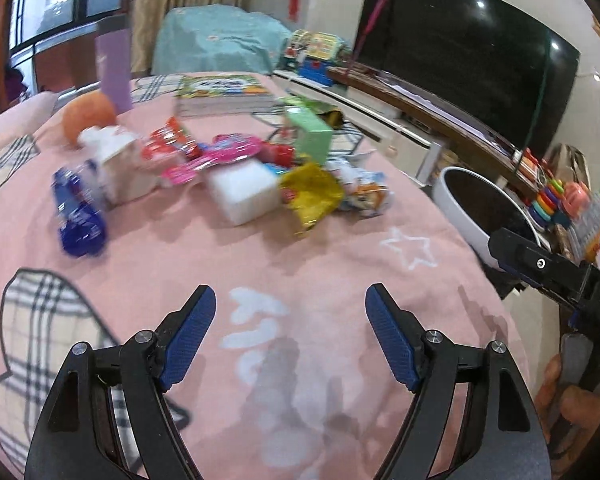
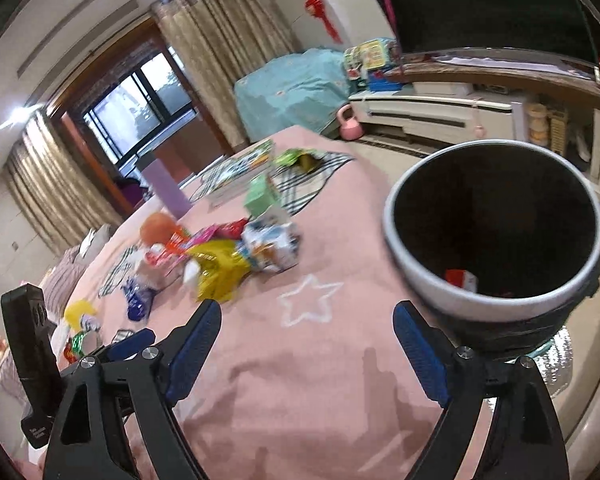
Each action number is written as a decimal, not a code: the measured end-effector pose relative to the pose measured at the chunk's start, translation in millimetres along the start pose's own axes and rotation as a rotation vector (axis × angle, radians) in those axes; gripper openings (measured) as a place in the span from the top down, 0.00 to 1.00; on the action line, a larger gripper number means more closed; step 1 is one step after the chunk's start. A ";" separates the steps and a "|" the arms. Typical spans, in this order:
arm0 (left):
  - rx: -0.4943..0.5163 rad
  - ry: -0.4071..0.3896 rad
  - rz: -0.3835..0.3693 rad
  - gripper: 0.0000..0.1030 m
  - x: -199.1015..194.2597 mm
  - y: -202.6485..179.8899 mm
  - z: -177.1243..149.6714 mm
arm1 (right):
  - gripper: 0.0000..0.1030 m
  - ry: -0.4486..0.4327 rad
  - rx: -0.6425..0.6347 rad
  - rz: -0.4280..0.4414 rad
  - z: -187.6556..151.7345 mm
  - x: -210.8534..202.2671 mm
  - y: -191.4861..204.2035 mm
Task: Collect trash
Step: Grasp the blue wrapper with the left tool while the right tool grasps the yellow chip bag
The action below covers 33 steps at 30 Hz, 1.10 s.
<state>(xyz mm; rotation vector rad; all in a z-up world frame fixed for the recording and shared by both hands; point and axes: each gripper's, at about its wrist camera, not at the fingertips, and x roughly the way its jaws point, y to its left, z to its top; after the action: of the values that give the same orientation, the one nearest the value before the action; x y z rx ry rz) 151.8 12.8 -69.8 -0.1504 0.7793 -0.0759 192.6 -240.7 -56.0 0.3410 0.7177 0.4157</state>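
Observation:
A heap of trash lies mid-table on the pink cloth (image 1: 204, 256): a yellow wrapper (image 1: 314, 194), a white block (image 1: 244, 192), a blue crumpled wrapper (image 1: 78, 216), a pink wrapper (image 1: 224, 152), a green carton (image 1: 310, 136). The yellow wrapper (image 2: 220, 266) also shows in the right wrist view. My left gripper (image 1: 290, 312) is open and empty, short of the heap. My right gripper (image 2: 308, 328) is open and empty, next to the white bin (image 2: 496, 300) off the table's right edge. A red-and-white scrap (image 2: 462, 279) lies inside the bin.
An orange ball (image 1: 89, 118), a purple box (image 1: 114, 68) and books (image 1: 222, 94) sit at the table's far side. A TV (image 1: 468, 60) on a long cabinet and toys (image 1: 556, 204) are to the right. The left gripper's body (image 2: 32, 356) shows at the right view's lower left.

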 end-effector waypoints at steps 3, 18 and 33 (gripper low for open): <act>-0.029 0.001 0.018 0.23 -2.6 15.4 -4.1 | 0.13 0.021 -0.009 0.015 -4.3 9.4 11.5; -0.170 -0.002 0.145 0.23 -4.6 79.9 -0.1 | 0.13 0.083 -0.074 0.058 -8.3 52.0 61.3; -0.243 0.020 0.250 0.17 20.4 144.3 36.1 | 0.15 0.106 -0.110 0.083 10.7 99.1 86.5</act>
<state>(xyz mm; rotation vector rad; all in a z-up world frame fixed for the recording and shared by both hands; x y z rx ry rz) 193.5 156.5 -82.2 -0.2817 0.8202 0.2555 245.9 -120.3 -66.1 0.2473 0.7825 0.5530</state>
